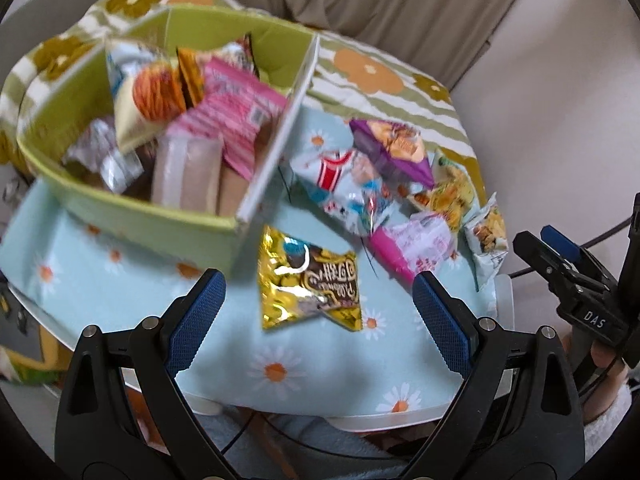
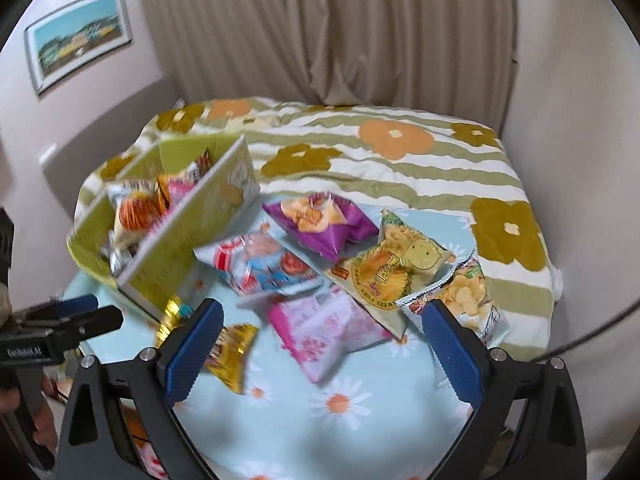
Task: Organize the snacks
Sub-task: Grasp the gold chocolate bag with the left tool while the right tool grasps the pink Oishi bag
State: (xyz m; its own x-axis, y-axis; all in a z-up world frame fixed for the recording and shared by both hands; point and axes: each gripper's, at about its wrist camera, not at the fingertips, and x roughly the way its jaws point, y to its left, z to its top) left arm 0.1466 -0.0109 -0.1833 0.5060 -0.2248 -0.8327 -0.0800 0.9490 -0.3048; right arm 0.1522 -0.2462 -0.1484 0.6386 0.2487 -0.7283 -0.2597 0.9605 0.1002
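Snacks are seen in two groups around the green box (image 1: pixel 132 216): several packets are piled inside it, others lie scattered on the daisy cloth (image 1: pixel 100 280) just beside its white-edged side. A gold packet (image 1: pixel 310 284) lies nearest that corner. The left gripper (image 1: pixel 318 312) and right gripper (image 2: pixel 320 344) are held wide apart, nothing between them.

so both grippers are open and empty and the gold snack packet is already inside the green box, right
Not quite. The gold snack packet lies on the daisy cloth outside the green box, as the left wrist view shows. Both the left gripper and the right gripper are open and empty.
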